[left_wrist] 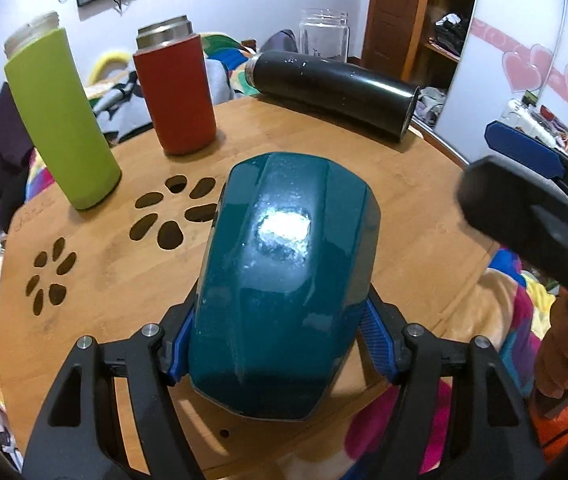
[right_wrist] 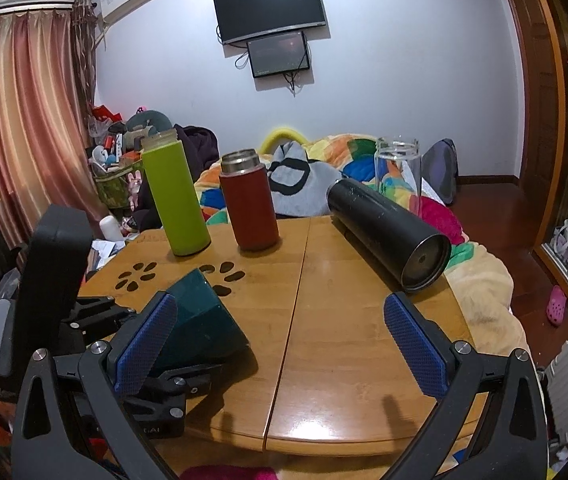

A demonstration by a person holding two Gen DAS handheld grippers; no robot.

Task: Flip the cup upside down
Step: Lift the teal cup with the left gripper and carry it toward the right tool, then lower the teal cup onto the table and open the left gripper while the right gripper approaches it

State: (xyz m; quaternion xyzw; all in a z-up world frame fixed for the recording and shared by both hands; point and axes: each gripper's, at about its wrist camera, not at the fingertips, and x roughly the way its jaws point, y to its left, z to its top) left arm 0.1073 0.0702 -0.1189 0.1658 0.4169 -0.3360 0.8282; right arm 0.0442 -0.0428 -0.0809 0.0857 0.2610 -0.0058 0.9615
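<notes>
- Writing: faint embossed letters are showing on the black body of the left gripper in the right wrist view, too small to read; a faint mark is sitting near the wooden table's edge by the green bottle, also unreadable.
- Left gripper: its blue pads are pressing both sides of the teal cup, holding it firmly.
- Teal cup: it is being held tilted just above the near part of the table, faceted body pointing away from the left wrist camera. In the right wrist view the cup is slanting; whether it is touching the wood cannot be told.
- Right gripper: its fingers are standing wide apart, holding nothing, hovering over the table's near edge, just beside the cup.
- Green bottle and red bottle are standing upright at the far side, mouths up.
- Black flask is lying on its side near the far right edge.
- A clear glass jar is standing behind the flask.
</notes>
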